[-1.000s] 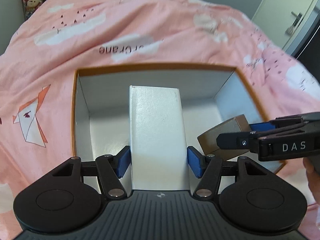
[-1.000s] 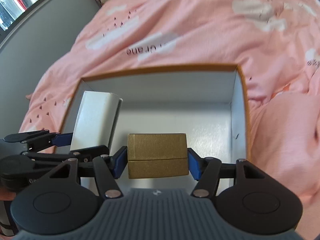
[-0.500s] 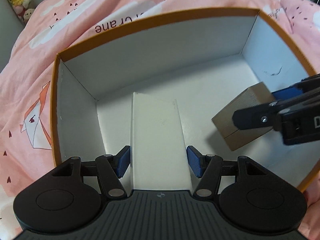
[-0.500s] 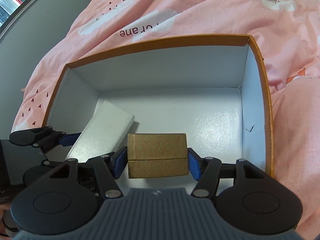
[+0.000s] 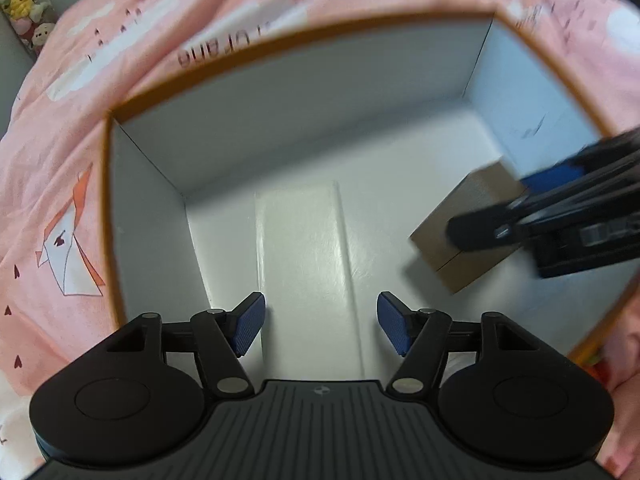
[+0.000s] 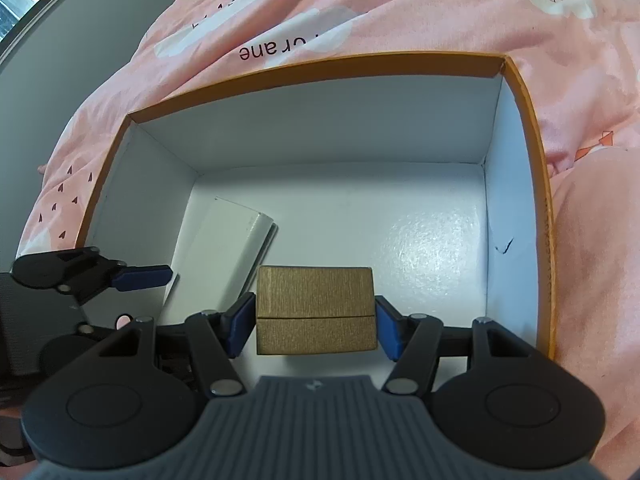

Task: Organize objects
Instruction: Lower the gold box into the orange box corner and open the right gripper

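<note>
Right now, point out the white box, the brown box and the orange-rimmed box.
white box (image 5: pixel 304 272): left wrist view, top face.
brown box (image 6: pixel 315 314): right wrist view, front face.
orange-rimmed box (image 6: pixel 528 128): right wrist view, right rim.

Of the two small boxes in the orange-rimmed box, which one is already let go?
The white box: it lies flat on the floor, left gripper jaws spread apart from it. The brown box sits clamped in the right gripper.

Each unit, the left gripper (image 5: pixel 320 322) and the right gripper (image 6: pixel 315 326), has a matte black body with a ribbed dark grey centre plate bearing a small round emblem. Two round black housings flank black linkage arms with silver pivot screws. The fingertips (image 6: pixel 239 325) carry textured blue pads.
</note>
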`<action>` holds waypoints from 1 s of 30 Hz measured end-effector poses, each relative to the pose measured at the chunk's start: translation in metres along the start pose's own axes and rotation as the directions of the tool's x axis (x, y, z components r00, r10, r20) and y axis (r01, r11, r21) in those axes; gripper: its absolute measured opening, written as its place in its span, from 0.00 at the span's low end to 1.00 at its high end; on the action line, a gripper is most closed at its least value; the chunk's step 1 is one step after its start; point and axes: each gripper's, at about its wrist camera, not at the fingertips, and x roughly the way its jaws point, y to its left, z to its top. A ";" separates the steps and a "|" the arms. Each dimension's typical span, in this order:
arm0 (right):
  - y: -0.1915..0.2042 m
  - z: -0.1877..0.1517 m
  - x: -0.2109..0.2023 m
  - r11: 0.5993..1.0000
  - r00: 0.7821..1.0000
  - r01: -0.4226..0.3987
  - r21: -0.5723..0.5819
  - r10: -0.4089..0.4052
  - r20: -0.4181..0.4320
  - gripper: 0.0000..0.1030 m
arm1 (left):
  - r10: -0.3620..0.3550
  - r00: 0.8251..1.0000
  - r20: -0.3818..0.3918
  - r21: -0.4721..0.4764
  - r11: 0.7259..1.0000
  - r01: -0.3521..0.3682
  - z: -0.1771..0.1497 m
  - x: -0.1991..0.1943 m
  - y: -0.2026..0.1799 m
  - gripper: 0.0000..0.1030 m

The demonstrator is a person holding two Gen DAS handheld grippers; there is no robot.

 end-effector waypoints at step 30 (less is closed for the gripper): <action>0.081 0.014 0.049 0.995 0.992 0.064 -0.079 -0.072 -0.102 0.59 | 0.043 0.935 0.352 -0.391 0.914 0.106 -0.051 -0.062 0.107 0.73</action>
